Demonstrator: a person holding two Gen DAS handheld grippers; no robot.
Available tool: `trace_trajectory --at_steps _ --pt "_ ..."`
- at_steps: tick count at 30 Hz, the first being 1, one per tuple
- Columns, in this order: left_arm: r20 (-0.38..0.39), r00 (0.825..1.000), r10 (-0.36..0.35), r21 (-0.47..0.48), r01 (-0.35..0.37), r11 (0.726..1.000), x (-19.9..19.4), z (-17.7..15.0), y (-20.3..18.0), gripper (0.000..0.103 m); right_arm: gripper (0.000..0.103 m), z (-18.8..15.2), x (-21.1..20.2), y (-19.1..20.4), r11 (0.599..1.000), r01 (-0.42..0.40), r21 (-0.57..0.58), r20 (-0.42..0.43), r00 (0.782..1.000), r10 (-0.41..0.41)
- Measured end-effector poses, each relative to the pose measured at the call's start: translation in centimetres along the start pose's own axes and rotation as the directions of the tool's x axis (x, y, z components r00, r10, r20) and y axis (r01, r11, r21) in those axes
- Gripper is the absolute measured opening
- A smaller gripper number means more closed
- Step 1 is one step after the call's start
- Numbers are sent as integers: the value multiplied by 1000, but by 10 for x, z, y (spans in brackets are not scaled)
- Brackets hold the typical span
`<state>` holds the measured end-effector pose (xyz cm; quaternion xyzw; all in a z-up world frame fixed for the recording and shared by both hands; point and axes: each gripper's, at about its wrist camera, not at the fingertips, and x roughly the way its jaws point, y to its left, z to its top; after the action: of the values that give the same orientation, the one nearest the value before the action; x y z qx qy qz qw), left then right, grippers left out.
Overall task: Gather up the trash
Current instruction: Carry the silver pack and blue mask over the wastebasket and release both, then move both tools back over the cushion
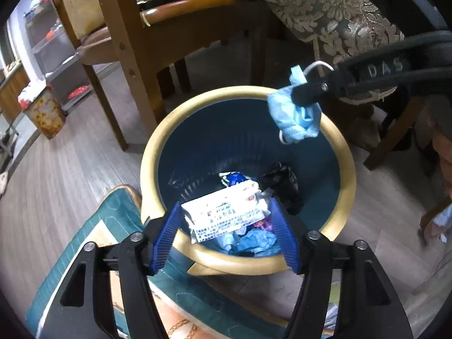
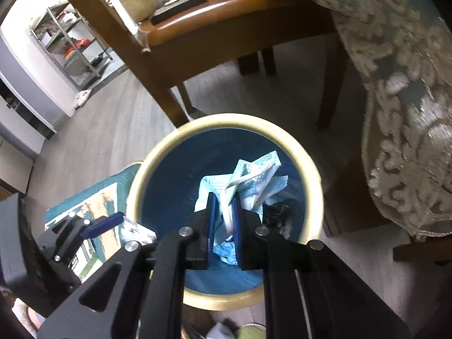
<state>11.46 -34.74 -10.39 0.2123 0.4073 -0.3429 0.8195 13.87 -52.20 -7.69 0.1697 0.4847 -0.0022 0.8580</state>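
while right tongs (image 2: 224,220) pinch one mask (image 2: 254,180), one bin (image 2: 158,163) below

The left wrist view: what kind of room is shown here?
Probably a home dining area: a wooden chair stands beside a table draped in an embroidered tablecloth, with a trash bin on wood-look flooring.

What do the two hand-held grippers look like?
Both are alike. The left hand-held gripper has black angular frames with cut-out holes, silver round pins, and blue ribbed pads. The right hand-held gripper matches, and its side shows pale letters "DAS".
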Motion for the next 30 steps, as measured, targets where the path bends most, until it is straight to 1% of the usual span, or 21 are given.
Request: trace_trajectory --at_steps 3,6,7,14,15,18,22,23,26,28,30 --pt "6 1000 8 -9 -8 1000 -3 -3 5 74 12 1 0 7 1000 -7 -9 8 1000 7" --pt "17 1000 18 -28 -18 999 -13 -7 11 74 28 2 0 12 1000 -2 -12 6 1000 2" --pt "19 1000 20 -31 -20 999 -16 -7 13 74 30 1 -1 14 1000 9 -23 7 1000 -9" --pt "33 998 58 -68 -55 996 -51 -22 28 74 35 -1 -13 25 999 24 -48 23 999 -23" --pt "34 997 66 -74 -63 995 -57 -25 31 74 36 -4 -16 29 998 27 -53 21 999 -26" --pt "37 996 77 -96 -73 993 -76 -36 38 74 47 -8 -24 36 998 35 -55 24 999 -33" --pt "44 994 100 -127 -93 987 -107 -50 46 77 49 -15 -40 44 998 46 -44 36 998 -45" --pt "53 993 109 -136 -101 986 -117 -55 49 79 50 -18 -45 46 999 43 -33 42 998 -41" --pt "70 989 128 -154 -116 981 -141 -66 54 79 52 -24 -59 52 1000 26 -1 65 998 -26" --pt "77 987 142 -166 -128 978 -156 -75 57 79 59 -28 -67 62 1000 30 -8 83 996 -29" --pt "76 985 156 -188 -140 972 -170 -87 63 81 69 -33 -74 73 999 44 -27 97 994 -41"
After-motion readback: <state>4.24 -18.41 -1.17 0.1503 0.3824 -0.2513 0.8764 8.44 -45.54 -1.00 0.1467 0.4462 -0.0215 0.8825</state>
